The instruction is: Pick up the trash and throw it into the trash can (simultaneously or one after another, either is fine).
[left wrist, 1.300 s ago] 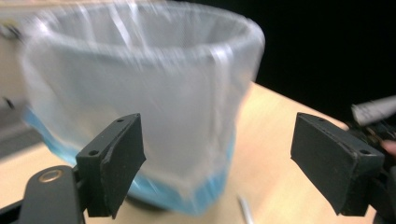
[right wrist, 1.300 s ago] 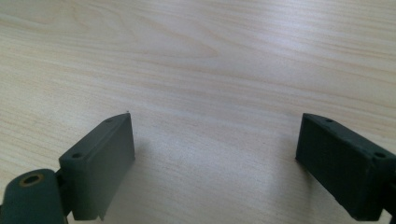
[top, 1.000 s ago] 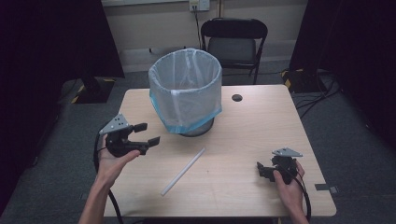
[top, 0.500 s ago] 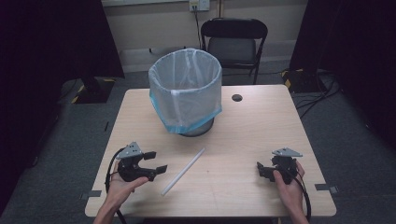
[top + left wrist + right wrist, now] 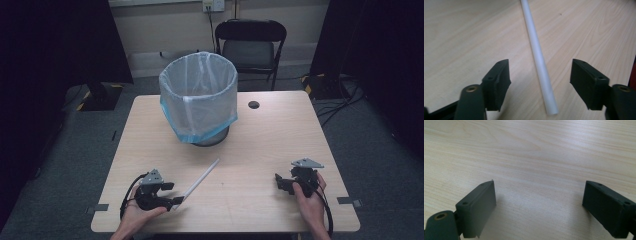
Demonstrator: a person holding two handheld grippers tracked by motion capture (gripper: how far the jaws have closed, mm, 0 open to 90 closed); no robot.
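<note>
Wooden table (image 5: pixel 270 130) | my left gripper (image 5: pixel 540 83) wide open, straddling the tube (image 5: pixel 537 53) end – nothing held | right gripper (image 5: pixel 539 205) open, idle | bin (image 5: pixel 198 102) beyond | step: pre-grasp – next, close squarely.

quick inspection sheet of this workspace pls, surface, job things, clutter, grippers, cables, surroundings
surface: light wooden table, with a small dark round hole near its far edge
job's things: thin white plastic tube lying flat; round bin lined with a translucent blue-edged bag standing upright at the far side
clutter: nothing seen
grippers: left gripper open, jaws either side of the tube's near end, not touching it; right gripper open over bare wood
cables: black cable trailing from the right gripper; more on the floor
surroundings: black folding chair, grey carpet, dark curtains
</note>
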